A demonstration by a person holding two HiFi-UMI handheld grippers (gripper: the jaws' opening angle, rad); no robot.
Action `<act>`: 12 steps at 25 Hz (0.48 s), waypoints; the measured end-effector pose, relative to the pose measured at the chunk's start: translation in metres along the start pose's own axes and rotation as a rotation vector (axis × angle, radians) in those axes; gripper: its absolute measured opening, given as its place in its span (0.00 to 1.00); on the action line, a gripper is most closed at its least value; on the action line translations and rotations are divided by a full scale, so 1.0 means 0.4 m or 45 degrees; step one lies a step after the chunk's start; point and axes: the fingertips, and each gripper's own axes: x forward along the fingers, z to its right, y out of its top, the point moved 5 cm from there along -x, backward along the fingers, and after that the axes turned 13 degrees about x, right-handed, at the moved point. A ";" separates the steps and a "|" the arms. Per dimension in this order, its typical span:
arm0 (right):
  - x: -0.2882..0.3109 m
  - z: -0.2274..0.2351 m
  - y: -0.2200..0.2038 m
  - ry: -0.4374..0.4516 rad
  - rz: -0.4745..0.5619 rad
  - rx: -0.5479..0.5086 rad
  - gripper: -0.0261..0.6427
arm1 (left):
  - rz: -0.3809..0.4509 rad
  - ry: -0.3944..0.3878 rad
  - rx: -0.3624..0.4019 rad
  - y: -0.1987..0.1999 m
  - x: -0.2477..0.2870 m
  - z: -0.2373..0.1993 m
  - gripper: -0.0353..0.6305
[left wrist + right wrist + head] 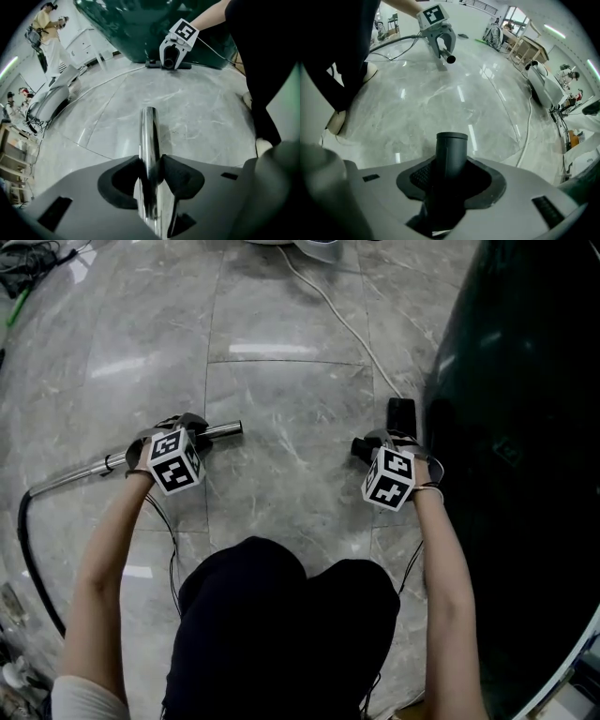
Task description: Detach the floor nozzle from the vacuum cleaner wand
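Grey marble floor (281, 381) is filling the head view, with the person's black-clad knees at lower middle. Left of centre, the left tongs (151, 166) are clamping the chrome wand (149, 131) close to its open end. Right of centre, the right tongs (451, 176) are clamping the round black neck of the floor nozzle (451, 150), just beside a dark green bulk (525, 427). The wand end and the nozzle neck are sitting well apart, so the joint is looking already split. Risks, as a judgement: smooth chrome is slipping easily between narrow pads. The black hose (23, 540) trailing off at the left edge is probably tugging on the wand, so it could be twisting out and hitting the hard floor. The nozzle grip is taking only the neck, so the nozzle could be swinging and knocking the green bulk. The white cable (337, 310) at upper middle is posing a snag if either piece gets dragged that way.
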 end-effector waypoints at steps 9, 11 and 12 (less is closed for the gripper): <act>0.002 -0.029 0.032 -0.004 0.086 0.151 0.31 | 0.268 -0.024 -0.203 0.080 -0.005 0.005 0.28; -0.020 -0.030 0.040 0.002 0.148 0.237 0.33 | 0.395 -0.042 -0.252 0.129 -0.025 -0.003 0.29; -0.041 -0.030 0.050 0.010 0.209 0.306 0.33 | 0.474 -0.052 -0.294 0.158 -0.043 -0.011 0.29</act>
